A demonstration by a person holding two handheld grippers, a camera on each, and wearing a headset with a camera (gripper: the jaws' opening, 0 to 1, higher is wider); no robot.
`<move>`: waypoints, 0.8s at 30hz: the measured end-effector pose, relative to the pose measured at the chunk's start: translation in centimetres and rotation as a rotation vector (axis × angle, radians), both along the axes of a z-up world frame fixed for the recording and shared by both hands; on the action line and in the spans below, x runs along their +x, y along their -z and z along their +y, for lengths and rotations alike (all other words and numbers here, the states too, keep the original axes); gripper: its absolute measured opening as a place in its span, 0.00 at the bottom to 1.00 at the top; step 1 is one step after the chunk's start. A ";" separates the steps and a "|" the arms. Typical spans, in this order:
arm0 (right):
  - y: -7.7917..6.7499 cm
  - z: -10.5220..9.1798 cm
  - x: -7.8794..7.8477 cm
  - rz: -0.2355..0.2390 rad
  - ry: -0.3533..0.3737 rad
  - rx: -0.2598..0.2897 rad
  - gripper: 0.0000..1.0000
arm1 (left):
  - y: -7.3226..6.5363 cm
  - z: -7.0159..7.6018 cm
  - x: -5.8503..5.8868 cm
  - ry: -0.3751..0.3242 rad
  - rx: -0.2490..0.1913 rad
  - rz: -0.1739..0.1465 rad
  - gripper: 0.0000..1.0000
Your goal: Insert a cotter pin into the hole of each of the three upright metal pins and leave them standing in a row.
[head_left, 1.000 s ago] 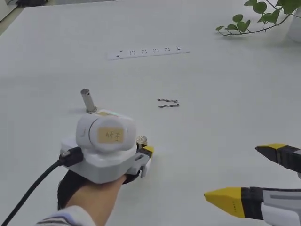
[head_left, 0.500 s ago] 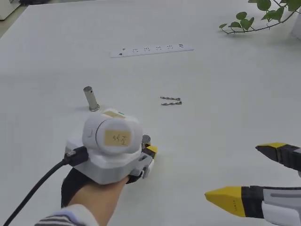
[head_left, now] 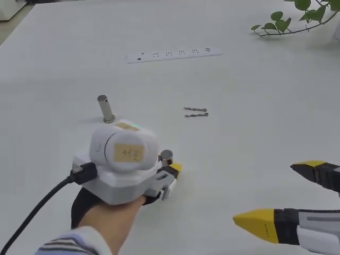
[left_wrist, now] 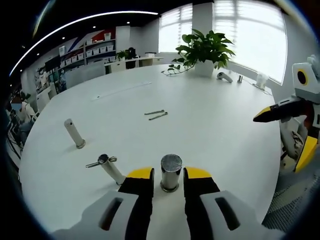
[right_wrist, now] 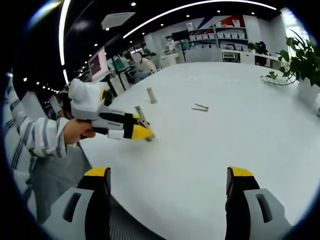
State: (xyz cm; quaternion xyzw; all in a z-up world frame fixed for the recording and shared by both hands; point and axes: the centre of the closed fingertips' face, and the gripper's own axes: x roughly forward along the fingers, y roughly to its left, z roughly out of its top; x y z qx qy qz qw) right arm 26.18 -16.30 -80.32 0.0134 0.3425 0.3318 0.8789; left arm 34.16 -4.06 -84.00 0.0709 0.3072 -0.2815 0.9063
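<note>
My left gripper (left_wrist: 168, 175) is shut on an upright steel pin (left_wrist: 171, 172), its yellow jaws close against both sides of the pin (head_left: 166, 156), which stands on the white table. Just left of it leans a second pin (left_wrist: 111, 170) with a cotter pin (left_wrist: 99, 161) through its head. A third bare pin (left_wrist: 75, 133) (head_left: 106, 109) stands farther back left. Two loose cotter pins (head_left: 196, 112) (left_wrist: 156, 114) lie side by side mid-table. My right gripper (right_wrist: 168, 172) (head_left: 279, 194) hovers wide open at the near right, holding nothing.
A white power strip (head_left: 174, 53) lies across the far side of the table (head_left: 255, 106). A trailing plant (head_left: 289, 21) reaches in at the far right corner. A black cable (head_left: 37, 210) runs from the left gripper toward the near left.
The head camera has drifted a little, shifting the whole picture. The left gripper stays around the same pin and the right gripper holds its place.
</note>
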 end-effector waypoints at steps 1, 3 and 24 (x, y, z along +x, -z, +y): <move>0.0 0.0 0.0 -0.001 -0.002 -0.002 0.97 | -0.1 0.0 0.0 0.002 -0.006 0.000 0.24; 0.0 0.0 0.1 -0.002 -0.005 -0.005 0.97 | -0.3 0.1 -0.2 0.004 -0.013 -0.003 0.25; -0.1 -0.4 0.3 0.000 -0.008 -0.016 0.97 | -3.4 1.4 -2.7 0.028 -0.175 0.010 0.63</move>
